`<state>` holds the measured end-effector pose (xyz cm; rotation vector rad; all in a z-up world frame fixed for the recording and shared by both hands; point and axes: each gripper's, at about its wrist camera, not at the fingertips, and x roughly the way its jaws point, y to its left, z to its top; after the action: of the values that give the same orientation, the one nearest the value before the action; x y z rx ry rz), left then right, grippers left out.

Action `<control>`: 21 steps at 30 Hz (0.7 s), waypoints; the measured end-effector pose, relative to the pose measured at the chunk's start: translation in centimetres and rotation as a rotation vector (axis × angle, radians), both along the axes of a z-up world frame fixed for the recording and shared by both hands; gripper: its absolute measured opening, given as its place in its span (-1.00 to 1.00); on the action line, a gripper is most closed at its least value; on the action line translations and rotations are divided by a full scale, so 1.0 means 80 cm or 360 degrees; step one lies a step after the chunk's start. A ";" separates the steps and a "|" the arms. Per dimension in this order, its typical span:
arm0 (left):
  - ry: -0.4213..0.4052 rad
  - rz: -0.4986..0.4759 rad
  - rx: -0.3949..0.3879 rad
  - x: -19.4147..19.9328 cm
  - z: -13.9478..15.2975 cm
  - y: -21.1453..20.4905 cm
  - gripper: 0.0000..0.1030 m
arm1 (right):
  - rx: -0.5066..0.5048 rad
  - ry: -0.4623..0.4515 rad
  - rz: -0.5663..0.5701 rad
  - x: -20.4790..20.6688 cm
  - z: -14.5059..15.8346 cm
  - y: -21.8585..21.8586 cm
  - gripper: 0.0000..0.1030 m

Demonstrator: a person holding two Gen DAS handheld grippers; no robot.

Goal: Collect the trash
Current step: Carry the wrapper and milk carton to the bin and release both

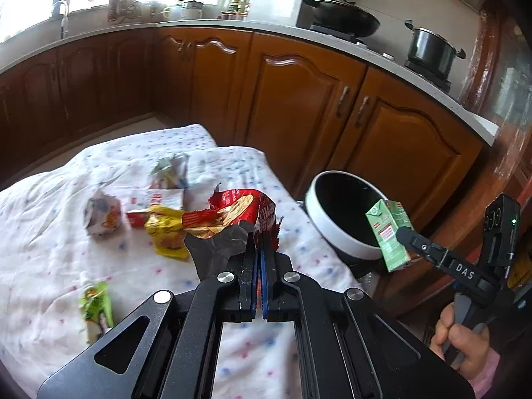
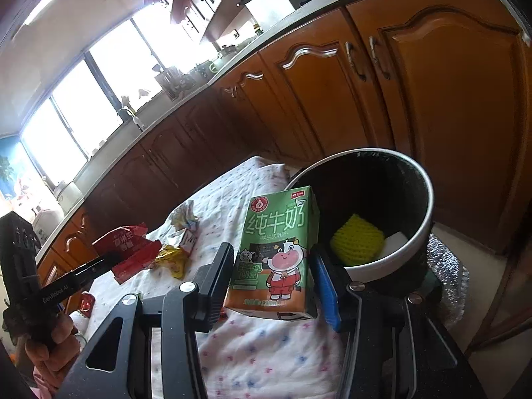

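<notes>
Right wrist view: our right gripper [image 2: 274,267] clamps a green milk carton [image 2: 277,252] just beside the white-rimmed bin [image 2: 422,229], which holds a yellow net [image 2: 357,242]. Our left gripper [image 1: 258,249], fingers closed, pinches a red snack wrapper [image 1: 239,214] above the dotted cloth [image 1: 50,232].

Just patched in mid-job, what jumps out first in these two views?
The green milk carton, clamped upright in the right gripper just short of the white-rimmed bin, which already holds a yellow foam net. Next, the red wrapper pinched in the shut left gripper above the spotted cloth, where more wrappers lie.
</notes>
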<state>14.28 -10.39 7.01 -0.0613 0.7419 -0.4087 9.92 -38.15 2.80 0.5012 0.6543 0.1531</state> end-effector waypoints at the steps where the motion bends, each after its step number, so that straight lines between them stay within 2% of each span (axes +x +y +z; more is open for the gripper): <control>1: -0.0004 -0.0017 0.0002 0.001 0.000 -0.008 -0.99 | -0.0010 0.0003 -0.0007 0.000 0.000 -0.004 -0.06; 8: -0.0008 -0.0144 0.0019 0.015 -0.004 -0.072 -0.99 | -0.0069 0.0033 -0.0051 0.010 0.001 -0.033 -0.06; 21: 0.0089 -0.0382 0.0073 0.060 -0.019 -0.185 -0.99 | -0.0142 0.0088 -0.0093 0.060 0.001 -0.080 -0.06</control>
<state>19.05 -25.19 5.49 0.0603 0.8165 -0.6202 14.75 -44.54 2.85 0.4395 0.6969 0.0549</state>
